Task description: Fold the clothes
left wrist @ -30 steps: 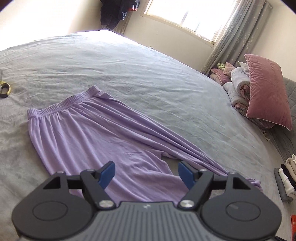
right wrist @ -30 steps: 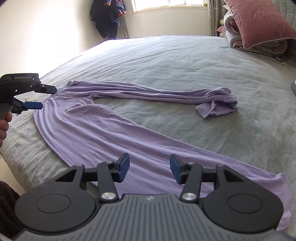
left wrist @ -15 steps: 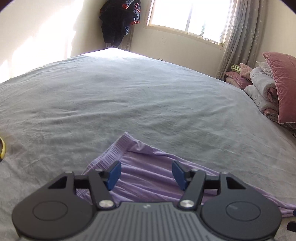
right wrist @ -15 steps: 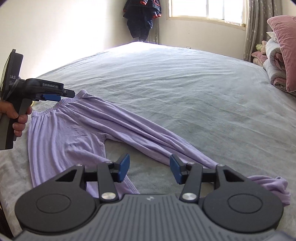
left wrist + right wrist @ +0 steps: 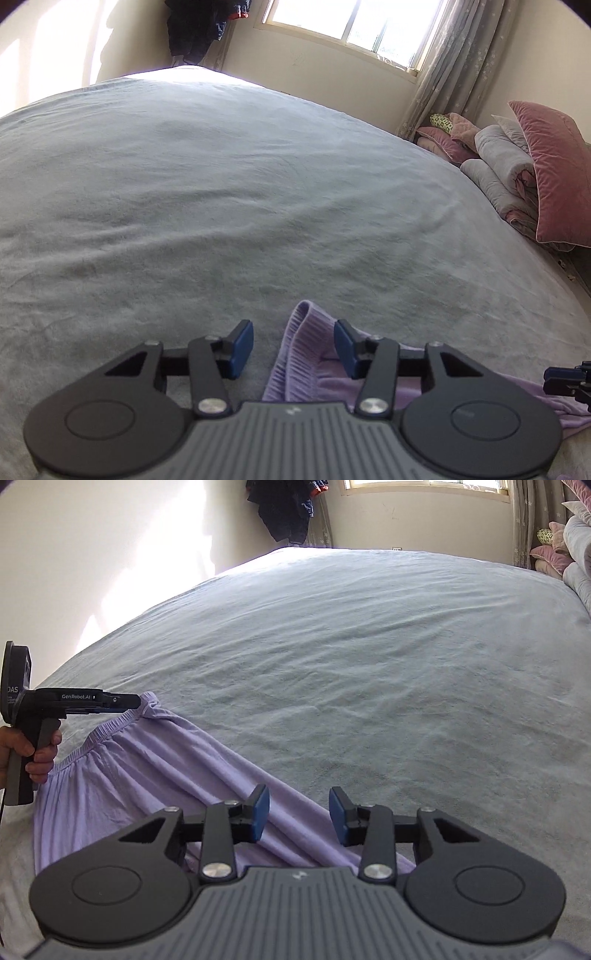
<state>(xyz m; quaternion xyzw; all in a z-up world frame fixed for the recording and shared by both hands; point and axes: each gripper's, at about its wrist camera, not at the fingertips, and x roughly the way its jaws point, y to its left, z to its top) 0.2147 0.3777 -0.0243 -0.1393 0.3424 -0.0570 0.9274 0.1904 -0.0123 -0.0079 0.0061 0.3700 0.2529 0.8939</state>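
Lilac trousers (image 5: pixel 133 775) lie flat on the grey bed (image 5: pixel 369 646). My left gripper (image 5: pixel 293 345) is open, low over the far corner of the elastic waistband (image 5: pixel 303 343), which stands up between its blue pads. In the right wrist view the left gripper (image 5: pixel 129 703) shows at the left, at that same corner. My right gripper (image 5: pixel 299 814) is open and empty, just above the bunched upper trouser leg (image 5: pixel 295 834).
Pink and grey pillows and rolled quilts (image 5: pixel 524 177) are piled at the bed's right side. Dark clothes (image 5: pixel 288 509) hang in the far corner by the window (image 5: pixel 354 29). The grey bed cover stretches far ahead.
My left gripper has moved forward and down to the waistband corner. My right gripper has swung left and lowered over the trouser leg. Both stay open.
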